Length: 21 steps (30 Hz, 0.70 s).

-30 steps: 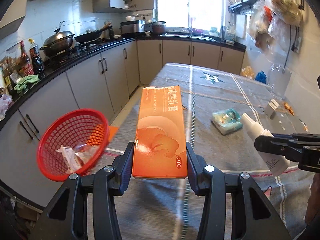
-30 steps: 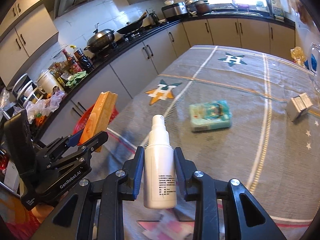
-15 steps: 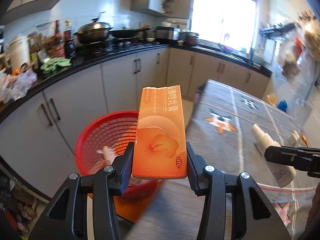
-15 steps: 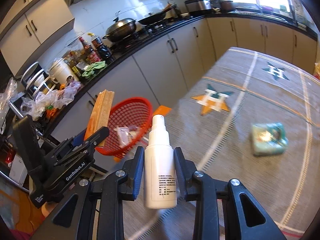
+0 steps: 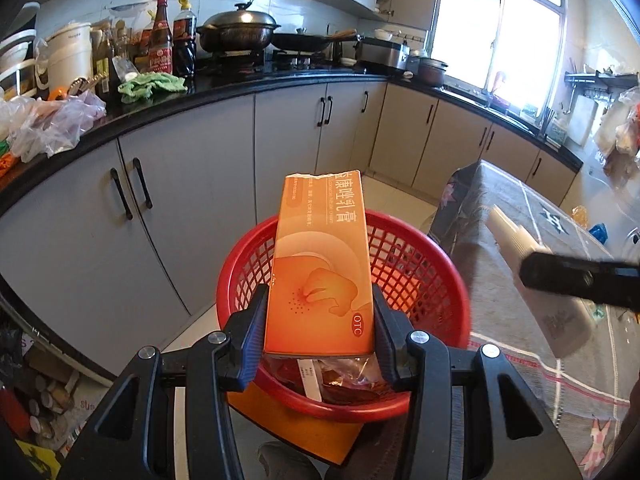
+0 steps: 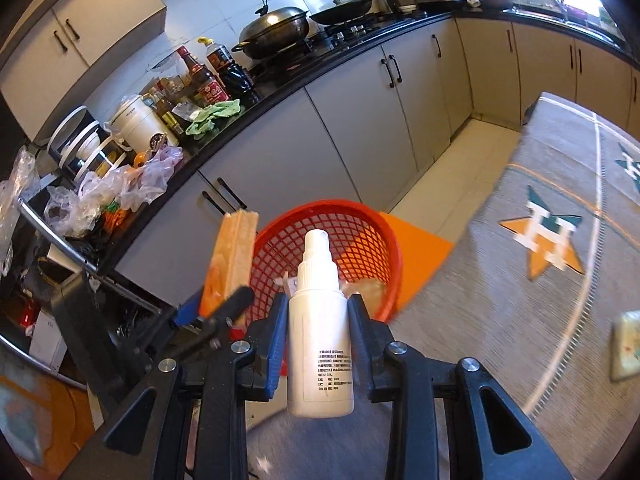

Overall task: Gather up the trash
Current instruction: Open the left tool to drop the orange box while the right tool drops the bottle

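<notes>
Over the red basket (image 5: pixel 424 258), which already holds some wrappers, your left gripper (image 5: pixel 320 338) clamps the orange box (image 5: pixel 320 264); your right gripper (image 6: pixel 318 338) pinches the white spray bottle (image 6: pixel 320 340) beside it. Neither is dropped yet, and a green packet (image 6: pixel 626 346) waits on the table (image 6: pixel 500 360).

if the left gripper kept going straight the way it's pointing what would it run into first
Most likely the red basket: the left gripper, shut on the orange box, points down into its open mouth, toward the wrappers inside. Depth is hard to judge.

Left wrist: I look down, close over the red basket (image 5: pixel 420 280).
Right wrist: same basket (image 6: pixel 360 240), from its right.
</notes>
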### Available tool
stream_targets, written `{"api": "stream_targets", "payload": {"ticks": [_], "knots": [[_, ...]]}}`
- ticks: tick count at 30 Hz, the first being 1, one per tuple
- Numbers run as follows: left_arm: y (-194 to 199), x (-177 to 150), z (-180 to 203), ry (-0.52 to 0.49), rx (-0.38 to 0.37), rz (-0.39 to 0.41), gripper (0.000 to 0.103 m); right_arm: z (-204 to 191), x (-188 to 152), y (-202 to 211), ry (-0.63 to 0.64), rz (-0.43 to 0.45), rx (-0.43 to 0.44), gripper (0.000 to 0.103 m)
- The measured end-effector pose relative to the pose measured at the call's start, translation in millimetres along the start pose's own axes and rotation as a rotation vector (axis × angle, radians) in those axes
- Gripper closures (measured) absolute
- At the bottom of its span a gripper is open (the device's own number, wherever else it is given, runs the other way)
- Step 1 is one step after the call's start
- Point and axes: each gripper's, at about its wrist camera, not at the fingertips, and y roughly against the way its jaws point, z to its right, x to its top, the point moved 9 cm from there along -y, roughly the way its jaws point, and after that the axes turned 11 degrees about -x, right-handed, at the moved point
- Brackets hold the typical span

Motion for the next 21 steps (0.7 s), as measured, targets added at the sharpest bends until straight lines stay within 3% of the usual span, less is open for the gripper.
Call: {"api": "stream_targets", "payload": {"ticks": [10, 14, 21], "knots": [[-19, -5, -8, 0.007, -0.004, -0.037, 0.056, -2, 17, -46, -0.028, -0.019, -0.015, 0.069], [-19, -5, -10, 0.018, -0.007, -0.037, 0.049, 0, 20, -42, -0.03, -0.002, -0.018, 0.067], [-7, -2, 9, -0.017, -0.023, -0.024, 0.049, 17, 12, -11, -0.047, 0.036, -0.022, 0.064]]}}
